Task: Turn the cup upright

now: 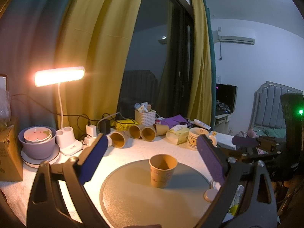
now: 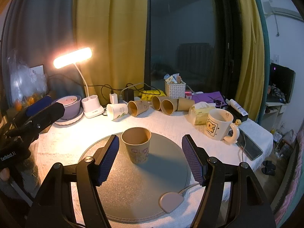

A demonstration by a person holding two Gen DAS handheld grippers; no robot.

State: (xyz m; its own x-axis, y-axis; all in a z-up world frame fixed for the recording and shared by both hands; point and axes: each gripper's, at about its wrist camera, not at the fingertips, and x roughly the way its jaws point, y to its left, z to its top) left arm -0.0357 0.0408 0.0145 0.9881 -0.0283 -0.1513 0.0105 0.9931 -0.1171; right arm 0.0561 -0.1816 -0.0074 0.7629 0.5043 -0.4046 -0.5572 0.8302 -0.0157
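Paper cup stands mouth up in the middle of the round grey mat, so looks done. Right gripper spread wide at 6 o'clock, holding nothing. Left gripper wide apart too, empty.

Brown paper cup upright on round mat
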